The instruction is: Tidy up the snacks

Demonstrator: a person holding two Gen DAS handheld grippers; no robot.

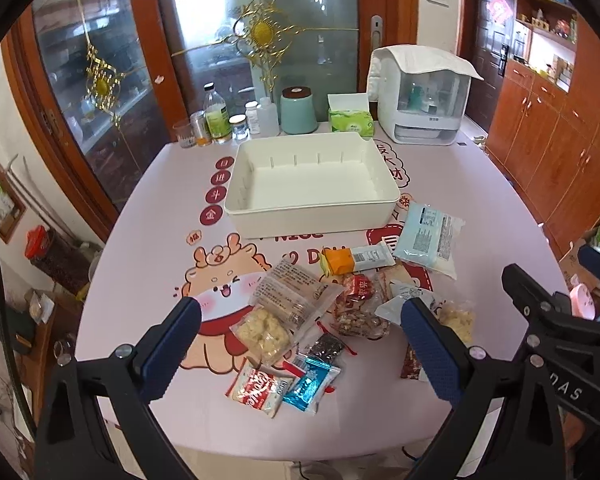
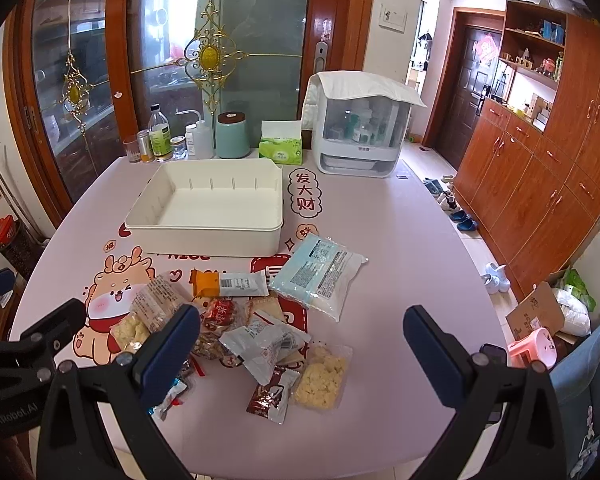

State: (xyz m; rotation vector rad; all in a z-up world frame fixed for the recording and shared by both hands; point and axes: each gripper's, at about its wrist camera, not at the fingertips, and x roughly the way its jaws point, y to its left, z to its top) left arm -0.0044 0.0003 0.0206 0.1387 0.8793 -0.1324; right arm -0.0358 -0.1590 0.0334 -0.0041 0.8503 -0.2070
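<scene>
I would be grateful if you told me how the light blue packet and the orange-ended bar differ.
The light blue packet is broad and pillow-shaped, while the orange-ended bar is long and narrow. The packet is pale blue fading to white; the bar has one orange end and a grey-white rest. The packet lies farther right, the bar nearer the pile's middle. Both lie flat on the table, outside the white bin.

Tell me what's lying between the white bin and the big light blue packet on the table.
Nothing: in the right wrist view only bare printed tablecloth separates the white bin from the light blue packet.
</scene>
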